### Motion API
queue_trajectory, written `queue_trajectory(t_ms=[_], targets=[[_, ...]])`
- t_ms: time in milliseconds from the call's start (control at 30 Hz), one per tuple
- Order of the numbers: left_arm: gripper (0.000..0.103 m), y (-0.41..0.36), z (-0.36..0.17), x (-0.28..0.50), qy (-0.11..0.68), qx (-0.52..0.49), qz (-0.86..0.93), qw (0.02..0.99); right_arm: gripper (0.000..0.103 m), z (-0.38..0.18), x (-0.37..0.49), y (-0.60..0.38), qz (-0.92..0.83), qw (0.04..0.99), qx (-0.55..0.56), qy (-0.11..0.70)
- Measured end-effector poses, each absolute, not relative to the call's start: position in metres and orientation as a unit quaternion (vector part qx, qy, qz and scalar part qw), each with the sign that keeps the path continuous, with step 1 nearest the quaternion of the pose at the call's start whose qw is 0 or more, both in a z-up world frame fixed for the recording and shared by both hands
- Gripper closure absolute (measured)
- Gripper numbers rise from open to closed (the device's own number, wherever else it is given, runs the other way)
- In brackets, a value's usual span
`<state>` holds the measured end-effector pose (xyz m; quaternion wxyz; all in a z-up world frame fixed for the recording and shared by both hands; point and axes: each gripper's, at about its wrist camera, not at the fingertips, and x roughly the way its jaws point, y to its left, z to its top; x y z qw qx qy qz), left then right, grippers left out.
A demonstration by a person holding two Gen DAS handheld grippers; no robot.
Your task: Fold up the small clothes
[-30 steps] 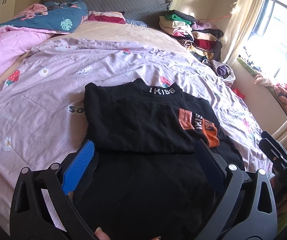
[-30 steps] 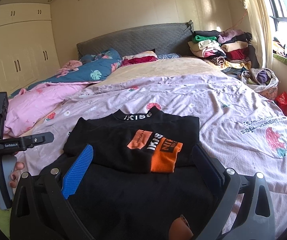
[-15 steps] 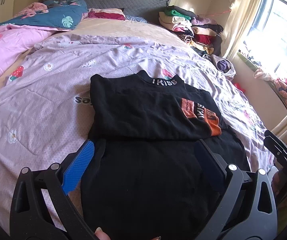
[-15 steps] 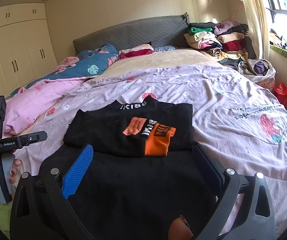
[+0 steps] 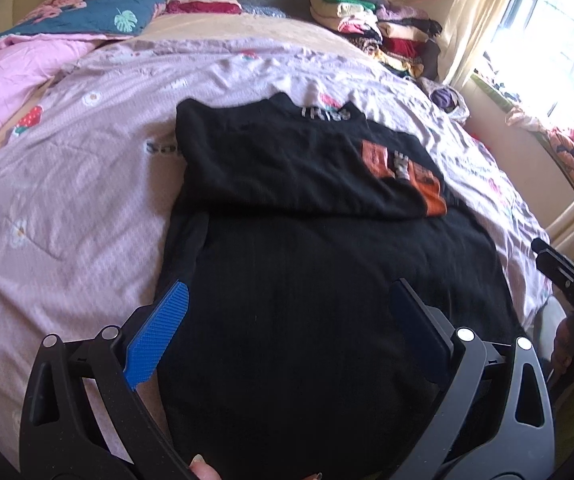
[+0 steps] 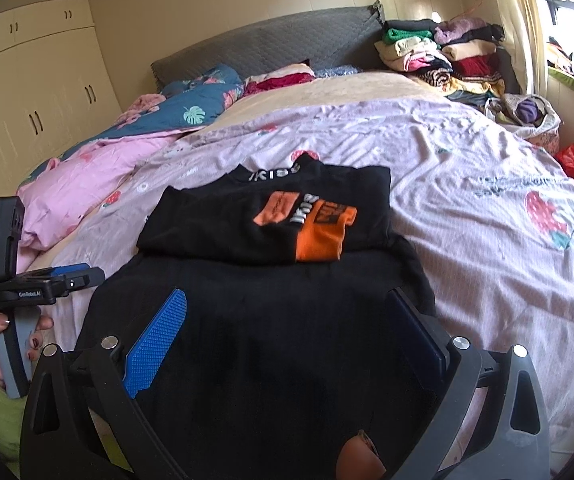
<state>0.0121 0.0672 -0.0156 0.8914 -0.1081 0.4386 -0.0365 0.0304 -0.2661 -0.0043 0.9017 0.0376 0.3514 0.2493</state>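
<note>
A black top (image 5: pixel 319 280) with an orange patch (image 5: pixel 407 172) lies on the lilac bedspread (image 5: pixel 71 200), its upper part folded down over the lower part. It also shows in the right wrist view (image 6: pixel 271 320), with the patch (image 6: pixel 311 224) facing me. My left gripper (image 5: pixel 287 304) is open and empty, its fingers spread above the lower body of the top near its left side. My right gripper (image 6: pixel 287 312) is open and empty above the same lower part, nearer the right side.
A pink quilt (image 5: pixel 3 80) and a blue leaf-print blanket (image 5: pixel 99 16) lie at the bed's far left. A stack of folded clothes (image 5: pixel 379 28) stands at the far right by the headboard. A window (image 5: pixel 547 40) is at right, wardrobes (image 6: pixel 27 100) at left.
Both grippers have moved forward and lower over the lower half of the black top, still open. The top itself has not moved.
</note>
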Motion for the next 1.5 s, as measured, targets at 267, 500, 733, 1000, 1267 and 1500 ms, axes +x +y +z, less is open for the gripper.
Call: queue_trajectory(t_ms=[267, 500, 733, 1000, 1267, 1500], targets=[[0.009, 0.065, -0.03, 0.0, 0.462, -0.101, -0.042, 0.88, 0.004, -0.011, 0.022, -0.279, 0.236, 0.9, 0.047, 0.363], [0.009, 0.068, -0.034, -0.013, 0.471, -0.095, -0.041, 0.876, 0.004, -0.017, 0.013, -0.286, 0.223, 0.9, 0.042, 0.371], [0.009, 0.079, -0.037, -0.022, 0.476, -0.099, -0.029, 0.873, 0.004, -0.023, 0.008, -0.292, 0.212, 0.9, 0.036, 0.379], [0.009, 0.095, -0.048, -0.044, 0.49, -0.108, -0.031, 0.865, 0.004, -0.025, 0.003, -0.297, 0.21, 0.9, 0.039, 0.381], [0.021, 0.106, -0.059, -0.064, 0.505, -0.136, -0.045, 0.851, 0.004, -0.03, -0.006, -0.293, 0.226, 0.891, 0.01, 0.393], [0.05, 0.109, -0.064, -0.075, 0.515, -0.165, -0.07, 0.838, 0.004, -0.033, -0.012, -0.297, 0.223, 0.89, 0.011, 0.398]])
